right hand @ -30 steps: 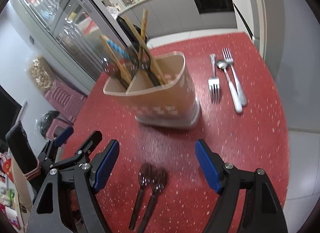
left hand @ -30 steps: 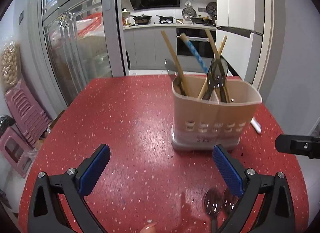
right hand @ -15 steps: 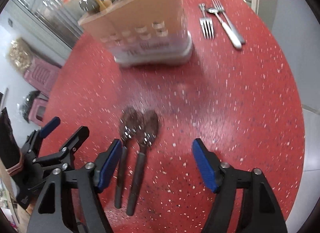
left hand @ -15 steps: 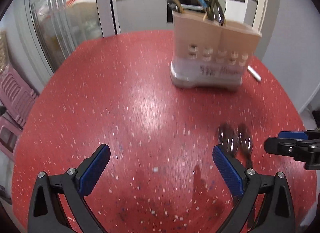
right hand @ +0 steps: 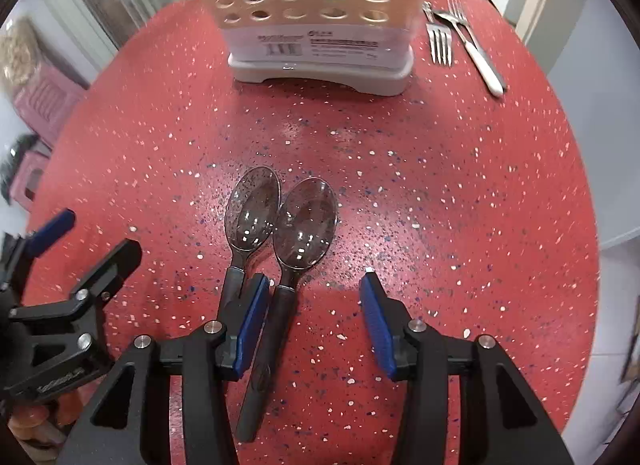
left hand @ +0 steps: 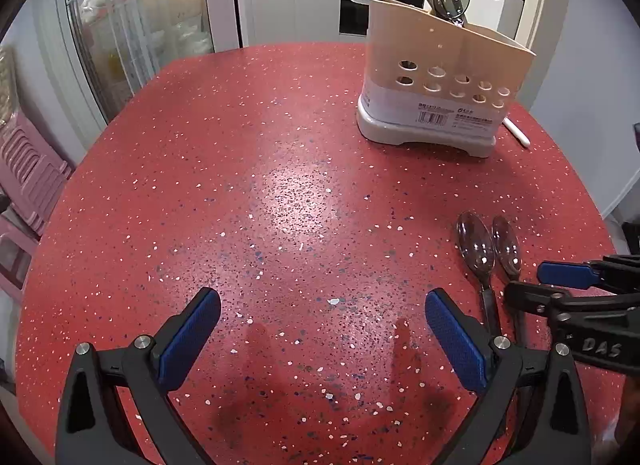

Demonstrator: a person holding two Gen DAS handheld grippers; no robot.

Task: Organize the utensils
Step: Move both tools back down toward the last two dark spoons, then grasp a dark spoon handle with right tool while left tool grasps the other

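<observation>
Right claw (right hand: 314,305) open astride spoon (right hand: 304,221)

Red speckled table (right hand: 460,193) — utensil caddy (right hand: 320,25), two dark spoons (right hand: 280,217), forks (right hand: 440,41) on it.

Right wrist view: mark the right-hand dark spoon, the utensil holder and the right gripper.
right-hand dark spoon (right hand: 306,221), right wrist view, on its bowl.
utensil holder (right hand: 320,61), right wrist view, on its white base.
right gripper (right hand: 314,321), right wrist view, midway between its open fingertips.
</observation>
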